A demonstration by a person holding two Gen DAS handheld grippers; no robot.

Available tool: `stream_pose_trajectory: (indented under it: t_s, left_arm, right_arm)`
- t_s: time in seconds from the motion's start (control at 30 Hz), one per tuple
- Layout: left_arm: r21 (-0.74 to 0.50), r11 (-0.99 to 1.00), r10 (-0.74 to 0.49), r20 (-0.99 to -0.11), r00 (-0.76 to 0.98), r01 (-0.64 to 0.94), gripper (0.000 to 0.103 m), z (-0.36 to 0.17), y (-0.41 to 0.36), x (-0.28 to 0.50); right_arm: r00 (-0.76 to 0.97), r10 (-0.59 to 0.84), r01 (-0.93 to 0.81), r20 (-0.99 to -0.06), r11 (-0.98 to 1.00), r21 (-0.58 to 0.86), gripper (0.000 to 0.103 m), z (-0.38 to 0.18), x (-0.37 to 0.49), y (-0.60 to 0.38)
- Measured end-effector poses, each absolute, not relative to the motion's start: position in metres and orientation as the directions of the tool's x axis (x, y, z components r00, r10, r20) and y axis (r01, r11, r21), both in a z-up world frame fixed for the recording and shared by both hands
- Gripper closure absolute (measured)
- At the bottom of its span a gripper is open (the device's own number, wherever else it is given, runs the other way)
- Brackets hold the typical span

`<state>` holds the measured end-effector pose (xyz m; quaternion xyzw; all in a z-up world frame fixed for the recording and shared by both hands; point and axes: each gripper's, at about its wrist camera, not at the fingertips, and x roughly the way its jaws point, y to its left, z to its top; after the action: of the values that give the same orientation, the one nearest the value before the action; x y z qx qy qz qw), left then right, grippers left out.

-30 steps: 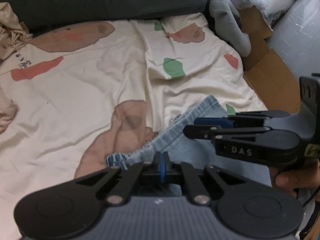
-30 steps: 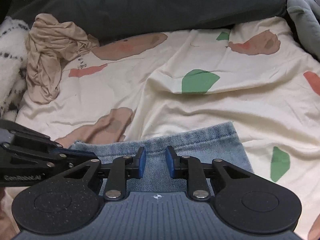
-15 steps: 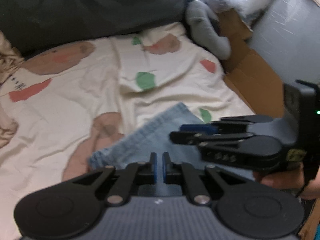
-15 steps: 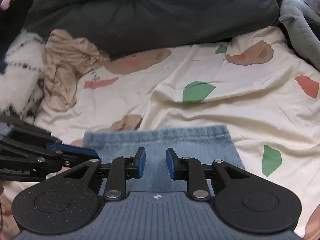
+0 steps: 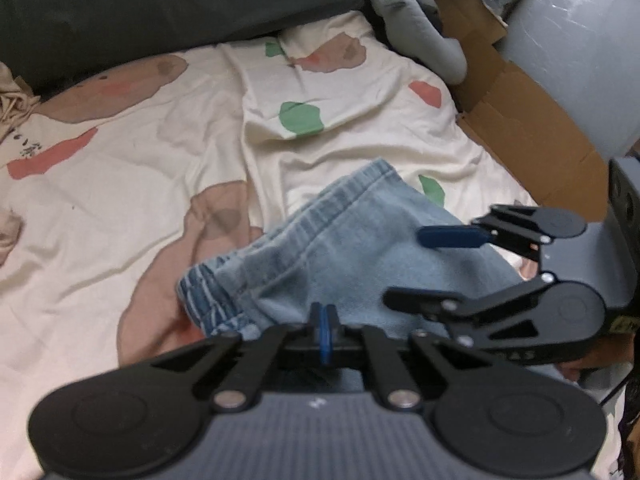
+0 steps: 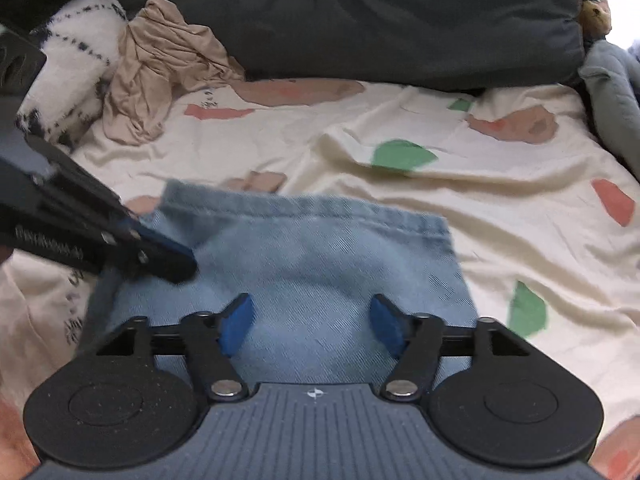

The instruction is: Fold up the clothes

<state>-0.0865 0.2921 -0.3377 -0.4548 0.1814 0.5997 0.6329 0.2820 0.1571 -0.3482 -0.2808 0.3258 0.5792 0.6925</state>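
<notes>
A folded light blue denim garment [image 5: 340, 248] [image 6: 312, 256] lies on the cream patterned bed sheet [image 5: 120, 200] [image 6: 500, 208]. My left gripper [image 5: 325, 322] has its blue pads pressed together at the denim's near edge, beside the ribbed waistband, and looks shut on the fabric. From the right wrist view the left gripper [image 6: 172, 260] comes in from the left with its tip on the denim's left side. My right gripper [image 6: 312, 326] stands wide open just above the denim's near part, nothing between its fingers. It shows in the left wrist view as the right gripper [image 5: 412, 268].
A crumpled beige garment [image 6: 160, 68] and a white fuzzy plush [image 6: 72, 68] lie at the back left. A dark grey pillow [image 6: 360, 20] runs along the back. A grey plush [image 5: 424, 40], cardboard [image 5: 520, 128] and a grey panel [image 5: 580, 60] border the right side.
My right gripper's jaws have spread from a narrow gap to wide open. The left gripper opened slightly, then shut again at the denim's edge. More of the denim shows now.
</notes>
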Motion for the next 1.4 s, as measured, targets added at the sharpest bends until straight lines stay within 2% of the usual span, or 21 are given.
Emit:
stream_pose_trajectory:
  t_s: [0.1,0.43,0.47,0.5,0.53,0.57,0.6,0.77,0.83,0.9,1.03,1.2,1.4]
  left_arm:
    - [-0.368,-0.144,0.593,-0.775,0.218,-0.919,0.1,-0.338,0.291,-0.089]
    - [-0.34,-0.154,0.586,-0.787,0.192,-0.928,0.1,-0.319,0.288,-0.089]
    - [-0.343,-0.154,0.587,-0.786,0.193,-0.926,0.1,-0.316,0.287,-0.088]
    - [-0.35,-0.146,0.589,-0.782,0.203,-0.925,0.1,-0.314,0.286,-0.086]
    - [-0.357,-0.132,0.588,-0.779,0.216,-0.925,0.099,-0.315,0.286,-0.081]
    - [-0.363,-0.118,0.587,-0.776,0.23,-0.924,0.099,-0.315,0.286,-0.076]
    - [-0.369,-0.104,0.586,-0.773,0.243,-0.924,0.099,-0.316,0.286,-0.072]
    - [-0.4,-0.034,0.577,-0.756,0.308,-0.916,0.099,-0.318,0.285,-0.049]
    - [-0.401,-0.026,0.567,-0.76,0.317,-0.916,0.099,-0.323,0.284,-0.044]
    - [-0.386,-0.028,0.556,-0.773,0.307,-0.922,0.099,-0.331,0.283,-0.043]
    - [-0.36,-0.001,0.532,-0.79,0.304,-0.933,0.1,-0.342,0.28,-0.047]
    - [-0.31,0.05,0.52,-0.803,0.29,-0.949,0.1,-0.341,0.273,-0.045]
    - [-0.264,0.072,0.514,-0.817,0.262,-0.962,0.1,-0.337,0.27,-0.041]
  right_arm:
    - [0.123,0.601,-0.982,-0.79,0.187,-0.01,0.022,-0.351,0.286,0.143]
    - [0.164,0.519,-0.975,-0.839,0.213,-0.059,0.021,-0.352,0.286,0.096]
    - [0.166,0.526,-0.974,-0.834,0.219,-0.056,0.023,-0.347,0.285,0.092]
    - [0.166,0.534,-0.973,-0.829,0.224,-0.051,0.032,-0.342,0.285,0.088]
    - [0.145,0.545,-0.973,-0.826,0.23,-0.019,0.043,-0.337,0.284,0.084]
    - [0.124,0.546,-0.971,-0.829,0.24,0.012,0.063,-0.334,0.285,0.082]
    - [0.127,0.536,-0.97,-0.834,0.244,0.009,0.074,-0.332,0.283,0.082]
    - [0.191,0.534,-0.961,-0.824,0.271,-0.047,0.072,-0.334,0.279,0.084]
    - [0.22,0.527,-0.953,-0.821,0.295,-0.066,0.068,-0.339,0.285,0.087]
    - [0.223,0.517,-0.948,-0.827,0.313,-0.06,0.058,-0.345,0.292,0.089]
    - [0.21,0.5,-0.95,-0.84,0.308,-0.054,0.055,-0.355,0.295,0.085]
    - [0.209,0.483,-0.951,-0.85,0.304,-0.061,0.042,-0.356,0.293,0.065]
    - [0.204,0.454,-0.948,-0.867,0.311,-0.06,0.035,-0.357,0.277,0.025]
